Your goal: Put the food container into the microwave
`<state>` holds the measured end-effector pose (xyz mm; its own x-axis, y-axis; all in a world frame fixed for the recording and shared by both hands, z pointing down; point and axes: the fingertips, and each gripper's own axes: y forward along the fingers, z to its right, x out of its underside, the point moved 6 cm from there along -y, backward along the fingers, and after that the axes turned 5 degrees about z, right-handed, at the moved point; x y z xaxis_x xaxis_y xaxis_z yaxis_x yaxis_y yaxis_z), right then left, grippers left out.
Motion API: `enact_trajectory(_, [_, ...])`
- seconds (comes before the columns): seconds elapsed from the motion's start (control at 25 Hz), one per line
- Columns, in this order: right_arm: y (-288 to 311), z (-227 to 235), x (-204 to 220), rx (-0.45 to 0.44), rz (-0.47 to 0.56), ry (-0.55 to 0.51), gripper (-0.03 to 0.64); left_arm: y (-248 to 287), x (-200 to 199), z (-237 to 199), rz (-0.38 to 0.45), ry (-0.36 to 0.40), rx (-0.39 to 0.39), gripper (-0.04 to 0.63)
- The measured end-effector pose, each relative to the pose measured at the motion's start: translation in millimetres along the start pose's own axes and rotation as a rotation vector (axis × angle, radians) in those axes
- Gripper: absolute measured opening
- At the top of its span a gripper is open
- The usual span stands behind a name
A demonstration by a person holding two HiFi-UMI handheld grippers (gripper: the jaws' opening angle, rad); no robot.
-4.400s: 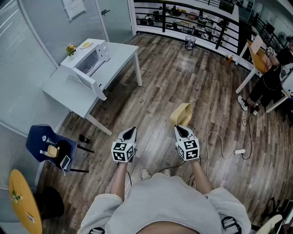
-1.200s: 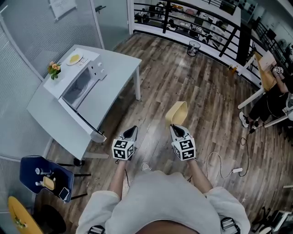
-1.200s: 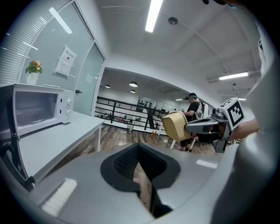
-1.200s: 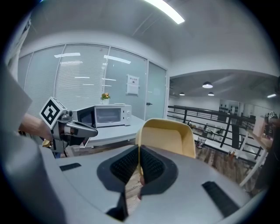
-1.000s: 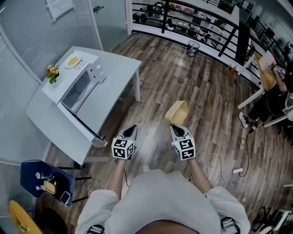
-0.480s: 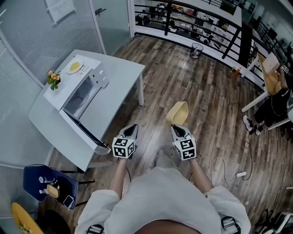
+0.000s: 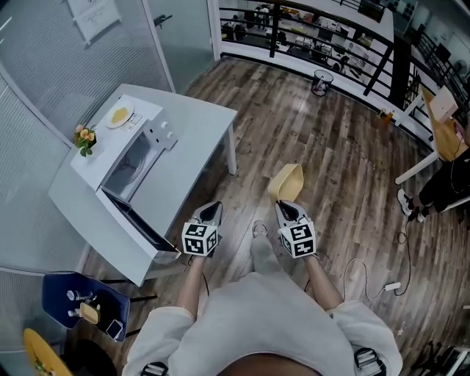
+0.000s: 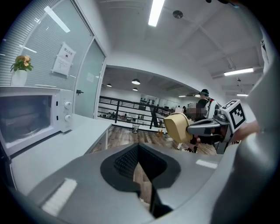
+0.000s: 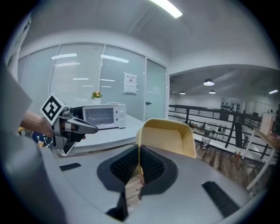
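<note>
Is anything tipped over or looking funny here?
The yellow container looks odd: the right gripper pinches one wall, so it hangs tipped on its side in the air. It looks empty, and nothing has spilled. The microwave door stands open.

Bright, even light from white ceiling strip lamps (image 8: 156, 12); soft shadows; head view sharp; gripper views fisheye-warped, corners dark.

Operator, seen from above: pale beige top (image 7: 264, 323) with sleeves (image 7: 163, 323) gathered in soft folds, dark straps (image 7: 365, 360) at the shoulders, grey trousers (image 7: 266, 257) and a light shoe (image 7: 258, 229). The left tongs (image 7: 212, 207) and right tongs (image 7: 285, 205) have grey tapering shells. Each carries a white cube (image 7: 200, 239) printed with black square markers. The inner pads (image 9: 126, 165) are black and finely ribbed.
</note>
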<state>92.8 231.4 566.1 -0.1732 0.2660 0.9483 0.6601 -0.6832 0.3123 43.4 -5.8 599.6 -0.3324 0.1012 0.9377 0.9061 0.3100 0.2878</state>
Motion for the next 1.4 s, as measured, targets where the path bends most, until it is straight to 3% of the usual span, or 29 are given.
enact_trajectory(0.96, [149.6,148.5,-48.2,-0.089,-0.015,-0.007,0.02,170.1,-64.6,-54.3,-0.048,-0.048,-0.08,0.011])
enact_trajectory(1.4, [214.6,197.9,-57.3,-0.151,-0.03,-0.007,0.02,223.9,-76.8,-82.4,-0.083,-0.071,-0.135,0.011])
